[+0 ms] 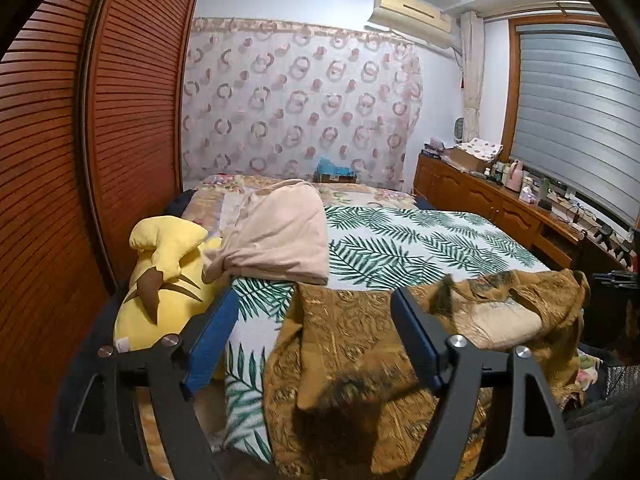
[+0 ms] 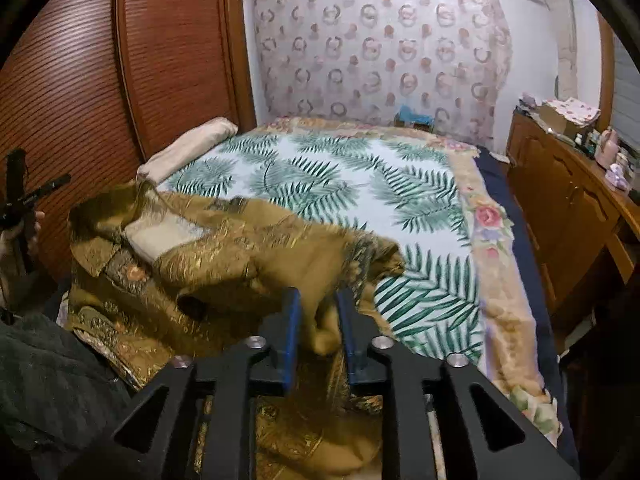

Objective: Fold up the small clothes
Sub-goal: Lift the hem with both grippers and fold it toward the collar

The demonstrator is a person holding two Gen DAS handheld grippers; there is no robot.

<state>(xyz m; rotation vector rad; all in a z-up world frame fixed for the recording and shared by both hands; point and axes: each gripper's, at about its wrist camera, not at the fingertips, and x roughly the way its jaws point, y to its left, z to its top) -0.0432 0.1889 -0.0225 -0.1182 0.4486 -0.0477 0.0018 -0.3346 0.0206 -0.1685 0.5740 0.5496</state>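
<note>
Golden-brown garment (image 2: 224, 264) heaped on the near edge of the bed (image 2: 360, 184), lower left of the right wrist view and lower centre of the left wrist view (image 1: 352, 344). Rumpled, collar and pale lining turned up, part hanging over the bed's near edge; not yet laid flat, so folding judged barely begun.

Right tongs (image 2: 318, 320) at lower centre, nearly closed, pinching a bunched fold of the cloth between blue pads. Grip probably taken at a hem or sleeve, to pull the piece out flat over the palm-leaf blanket. Pointed level, forward across the bed toward the patterned curtain.

Left tongs (image 1: 312, 312) at lower centre, spread wide, nothing held; garment lying under and between the fingers (image 1: 212, 332), contact hard to judge. Likely poised over the cloth to take a second corner. Aimed level too, slightly above the bed edge.

Yellow plush (image 1: 160, 276) at lower left and pink bundle (image 1: 276, 236) at centre left, beside the work area, clear of the garment. Next move judged to need both corners held and drawn apart; loose, slippery-looking fabric may slide off the edge.
</note>
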